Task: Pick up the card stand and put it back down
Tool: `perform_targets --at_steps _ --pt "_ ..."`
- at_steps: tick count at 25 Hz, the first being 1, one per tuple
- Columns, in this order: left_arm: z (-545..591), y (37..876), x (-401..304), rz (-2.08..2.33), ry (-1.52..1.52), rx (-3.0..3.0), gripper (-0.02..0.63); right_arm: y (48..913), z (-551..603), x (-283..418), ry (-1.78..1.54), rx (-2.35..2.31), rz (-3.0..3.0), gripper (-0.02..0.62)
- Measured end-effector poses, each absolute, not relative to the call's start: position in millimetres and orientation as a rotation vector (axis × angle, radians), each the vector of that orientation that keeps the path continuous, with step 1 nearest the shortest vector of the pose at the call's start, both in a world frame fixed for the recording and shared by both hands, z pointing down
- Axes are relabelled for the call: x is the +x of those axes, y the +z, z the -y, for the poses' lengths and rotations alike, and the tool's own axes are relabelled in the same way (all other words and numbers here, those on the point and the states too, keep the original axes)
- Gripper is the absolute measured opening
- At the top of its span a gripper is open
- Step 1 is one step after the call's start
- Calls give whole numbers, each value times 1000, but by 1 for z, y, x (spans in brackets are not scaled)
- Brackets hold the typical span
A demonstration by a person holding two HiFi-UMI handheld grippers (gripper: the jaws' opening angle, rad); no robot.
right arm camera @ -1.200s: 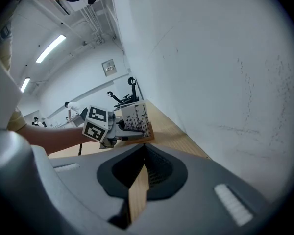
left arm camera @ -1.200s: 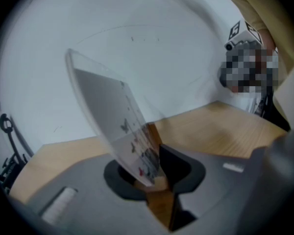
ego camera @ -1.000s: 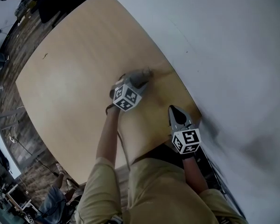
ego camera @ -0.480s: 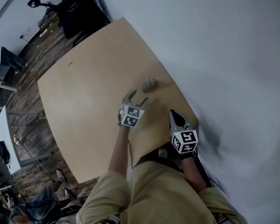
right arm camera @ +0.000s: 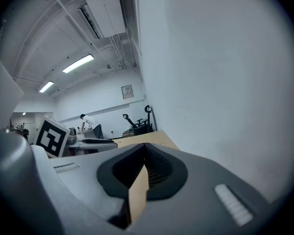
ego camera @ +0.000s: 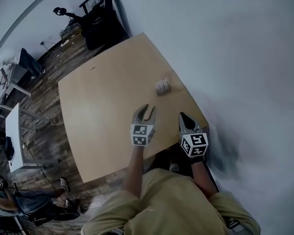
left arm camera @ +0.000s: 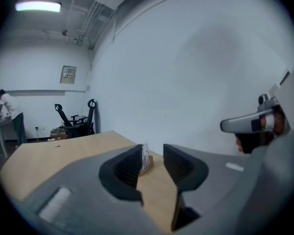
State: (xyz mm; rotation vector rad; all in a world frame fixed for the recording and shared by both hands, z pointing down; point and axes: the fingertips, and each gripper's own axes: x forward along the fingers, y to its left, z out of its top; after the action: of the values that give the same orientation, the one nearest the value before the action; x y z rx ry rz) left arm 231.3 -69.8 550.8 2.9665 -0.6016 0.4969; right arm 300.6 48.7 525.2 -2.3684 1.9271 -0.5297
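Note:
The card stand [ego camera: 162, 86], a small wooden block holding a white card, stands on the wooden table [ego camera: 103, 106] near its wall-side edge. My left gripper [ego camera: 148, 110] hovers short of it, well apart. Its jaws have just been closing but are open, with nothing between them. In the left gripper view the card stand [left arm camera: 146, 156] shows far off through the gap of the left gripper [left arm camera: 153, 153]. My right gripper [ego camera: 184, 117] is held beside the left, over the table's near corner, shut and empty. In the right gripper view the right gripper [right arm camera: 145, 151] has its tips meeting.
A white wall [ego camera: 225, 43] runs along the table's right side. Black office chairs [ego camera: 100, 18] stand past the far end. A white desk [ego camera: 12, 126] is at the left, and a person [ego camera: 19, 207] sits low at the bottom left.
My left gripper let go of the card stand, opened wide, then narrowed while drawing back and up. The stand stays on the table. The right gripper also rose a little.

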Motion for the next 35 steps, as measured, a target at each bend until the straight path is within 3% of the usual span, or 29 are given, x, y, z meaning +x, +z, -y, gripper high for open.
perform_targets --at_steps 3,8,26,35 --pt "45 520 215 650 348 2980 115 504 -60 287 -452 -2351 -1948 5" --pt "2 482 183 735 237 3018 8 474 -82 251 -345 -2335 -1995 5" --pt "-82 447 143 754 122 3006 2 437 -138 220 -177 -2387 -1980 5" --pt "-84 471 109 837 181 3003 2 463 -143 199 -211 -2338 -2012 5"
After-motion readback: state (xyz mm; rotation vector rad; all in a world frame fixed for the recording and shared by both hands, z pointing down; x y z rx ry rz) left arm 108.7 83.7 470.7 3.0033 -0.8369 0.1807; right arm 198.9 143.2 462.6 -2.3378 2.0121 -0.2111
